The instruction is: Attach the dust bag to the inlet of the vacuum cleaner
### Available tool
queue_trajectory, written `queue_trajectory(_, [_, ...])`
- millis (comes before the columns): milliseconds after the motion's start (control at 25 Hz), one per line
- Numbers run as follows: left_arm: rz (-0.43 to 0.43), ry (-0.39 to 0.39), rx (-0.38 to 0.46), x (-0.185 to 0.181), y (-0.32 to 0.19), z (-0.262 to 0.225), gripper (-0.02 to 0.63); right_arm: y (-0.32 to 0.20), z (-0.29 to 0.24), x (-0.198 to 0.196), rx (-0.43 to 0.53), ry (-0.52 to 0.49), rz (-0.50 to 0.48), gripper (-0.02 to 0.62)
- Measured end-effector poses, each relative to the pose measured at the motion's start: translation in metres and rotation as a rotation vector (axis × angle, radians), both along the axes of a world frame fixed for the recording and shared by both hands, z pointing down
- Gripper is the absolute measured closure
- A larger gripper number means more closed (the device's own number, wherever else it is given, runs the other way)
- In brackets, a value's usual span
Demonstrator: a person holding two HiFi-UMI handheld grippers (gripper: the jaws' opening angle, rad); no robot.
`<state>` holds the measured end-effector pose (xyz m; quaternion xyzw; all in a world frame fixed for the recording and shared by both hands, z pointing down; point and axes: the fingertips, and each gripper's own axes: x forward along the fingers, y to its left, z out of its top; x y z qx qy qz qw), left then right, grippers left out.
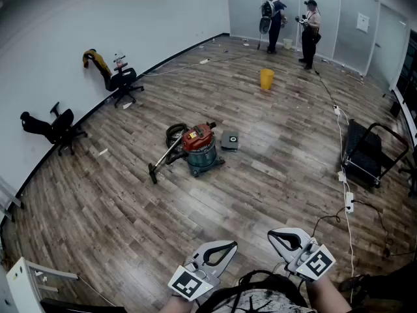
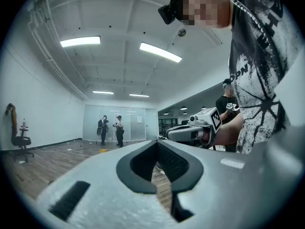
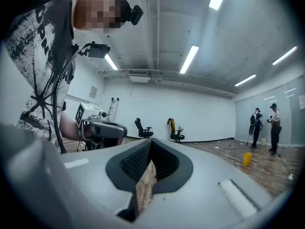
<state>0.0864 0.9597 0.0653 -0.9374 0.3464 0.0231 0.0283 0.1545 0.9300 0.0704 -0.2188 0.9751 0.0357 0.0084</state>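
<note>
- Left gripper (image 1: 225,247): its jaws are resting clenched pad to pad with nothing between them, and it is pointing level over the floor, close to the person's body.
- Right gripper (image 1: 276,237): it is likewise sitting clamped on nothing, just beside the left one and level.
- Wooden floor (image 1: 273,194): a broad bare stretch is lying between the grippers and the work.
- Vacuum cleaner (image 1: 199,150): the red-topped, teal-drummed canister is standing upright at mid-floor, well apart from both grippers; its inlet is too small to make out.
- Hose and wand (image 1: 164,158): these are trailing from the canister's left side, with the nozzle lying on the boards.
- Dust bag (image 1: 229,139): a flat grey square with a ring mark, judged to be the bag, is lying just beside the canister on its right.
- Power cable (image 1: 341,150): it is running along the floor at right, near a black cart (image 1: 368,154).
- Risks, as judged:
  - Arriving with the jaws unopened would be shoving the bag along the floor instead of lifting it.
  - Pinching the soft body instead of the stiff collar could be tearing it.
  - Pressing the collar on could be pushing the canister away unless the other gripper is bracing it.
  - The trailing hose is sitting where feet may be catching it.
</note>
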Motion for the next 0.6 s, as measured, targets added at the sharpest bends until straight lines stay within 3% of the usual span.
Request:
queue_trajectory(120, [-0.018,0.031,0.006,0.004,-0.007,-0.001,0.603,-0.005,0.001,0.009,0.013,0.006,-0.004,0.591])
queue_trajectory(600, [-0.018,0.034,-0.019,0.013,-0.003,0.005,0.603,-0.001,0.004,0.02,-0.017,-0.02,-0.009,0.591])
